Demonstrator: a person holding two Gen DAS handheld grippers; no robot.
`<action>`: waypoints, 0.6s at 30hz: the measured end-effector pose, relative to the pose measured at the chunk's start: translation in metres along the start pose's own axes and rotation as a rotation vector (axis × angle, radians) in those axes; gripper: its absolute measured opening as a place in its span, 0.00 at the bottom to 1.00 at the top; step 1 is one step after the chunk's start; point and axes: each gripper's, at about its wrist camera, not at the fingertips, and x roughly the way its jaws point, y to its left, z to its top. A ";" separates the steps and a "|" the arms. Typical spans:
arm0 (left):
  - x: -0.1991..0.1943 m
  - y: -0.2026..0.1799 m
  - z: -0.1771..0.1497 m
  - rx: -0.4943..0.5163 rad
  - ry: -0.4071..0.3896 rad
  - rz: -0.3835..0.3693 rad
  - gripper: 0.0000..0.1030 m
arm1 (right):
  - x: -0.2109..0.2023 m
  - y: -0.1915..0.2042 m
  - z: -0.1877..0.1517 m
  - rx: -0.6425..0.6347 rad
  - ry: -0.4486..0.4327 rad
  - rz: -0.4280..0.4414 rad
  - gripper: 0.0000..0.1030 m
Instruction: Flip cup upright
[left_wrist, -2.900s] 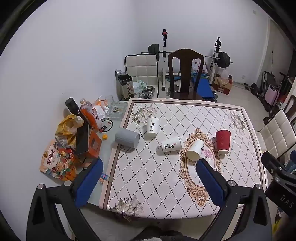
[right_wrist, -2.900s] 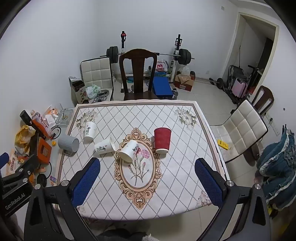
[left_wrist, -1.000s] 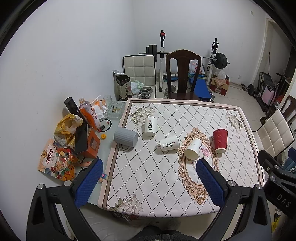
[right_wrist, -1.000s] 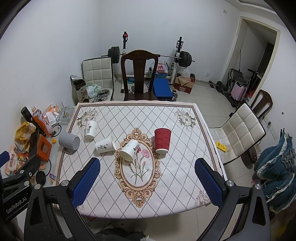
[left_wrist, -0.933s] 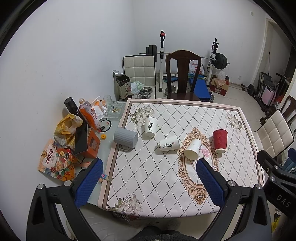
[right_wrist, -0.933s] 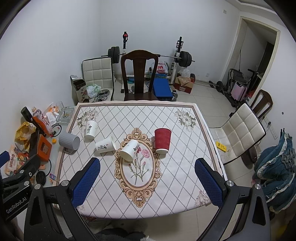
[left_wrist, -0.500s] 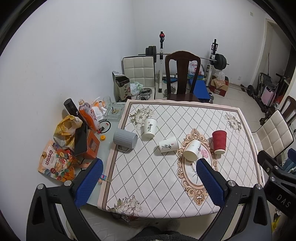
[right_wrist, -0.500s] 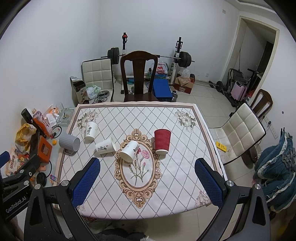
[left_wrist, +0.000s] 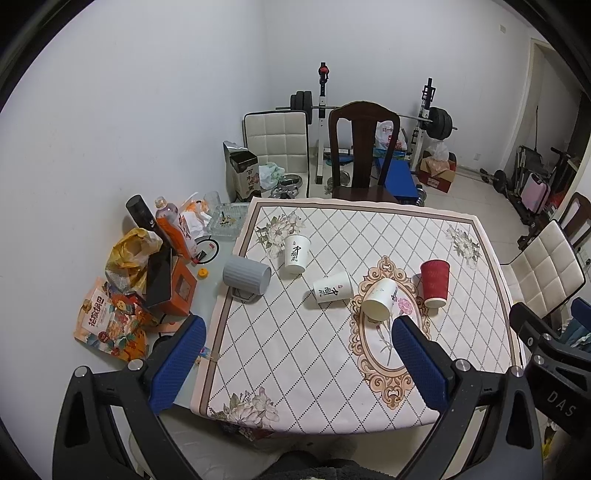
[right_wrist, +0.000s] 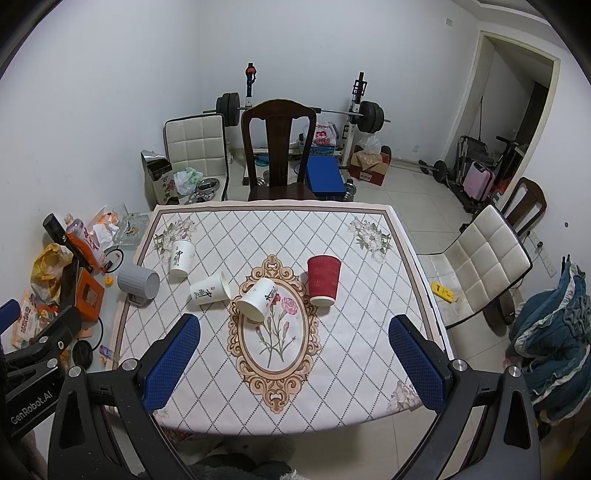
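Home dining room doubling as gym, patterned table (right_wrist: 354, 266), wooden chair (right_wrist: 277, 147) at far side, barbell rack (right_wrist: 303, 107) against far wall

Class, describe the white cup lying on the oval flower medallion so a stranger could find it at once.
Start at the table and find the oval medallion at its middle. On its upper left edge lies a white cup on its side, beside the red cup. Unlike the other tipped white cup, it overlaps the medallion's frame.
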 end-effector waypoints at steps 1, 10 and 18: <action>0.001 -0.002 0.001 -0.001 0.003 0.002 1.00 | 0.001 0.000 0.002 -0.002 0.004 0.001 1.00; 0.046 -0.013 -0.023 -0.048 0.087 0.056 1.00 | 0.061 -0.011 -0.004 -0.029 0.121 0.040 1.00; 0.137 -0.011 -0.044 -0.023 0.259 0.143 1.00 | 0.167 0.002 -0.044 -0.043 0.317 0.071 1.00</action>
